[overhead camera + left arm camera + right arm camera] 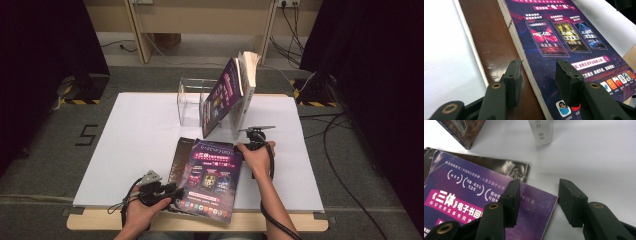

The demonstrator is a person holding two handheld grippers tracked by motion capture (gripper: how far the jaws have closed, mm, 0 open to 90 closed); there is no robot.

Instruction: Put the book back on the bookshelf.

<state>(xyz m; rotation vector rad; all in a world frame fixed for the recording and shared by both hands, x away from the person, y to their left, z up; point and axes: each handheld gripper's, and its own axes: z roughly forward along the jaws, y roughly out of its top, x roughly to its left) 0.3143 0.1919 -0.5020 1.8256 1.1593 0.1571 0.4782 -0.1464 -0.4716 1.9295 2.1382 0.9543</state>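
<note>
Low in the frame's centre lies the purple magazine (212, 180), its cover reading "三体" and perhaps "电子书". The left gripper (540, 75) straddles its spine edge with jaws apart; the right gripper (539, 201) gapes over its corner, gripping nothing.

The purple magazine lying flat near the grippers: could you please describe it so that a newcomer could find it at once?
Start at the white sheet covering the table and look to its near edge, between the two hands. The purple magazine lies flat there on top of a dark brown book. Unlike the similar purple one leaning upright by the clear stand, it lies face up, showing three small book covers.
</note>
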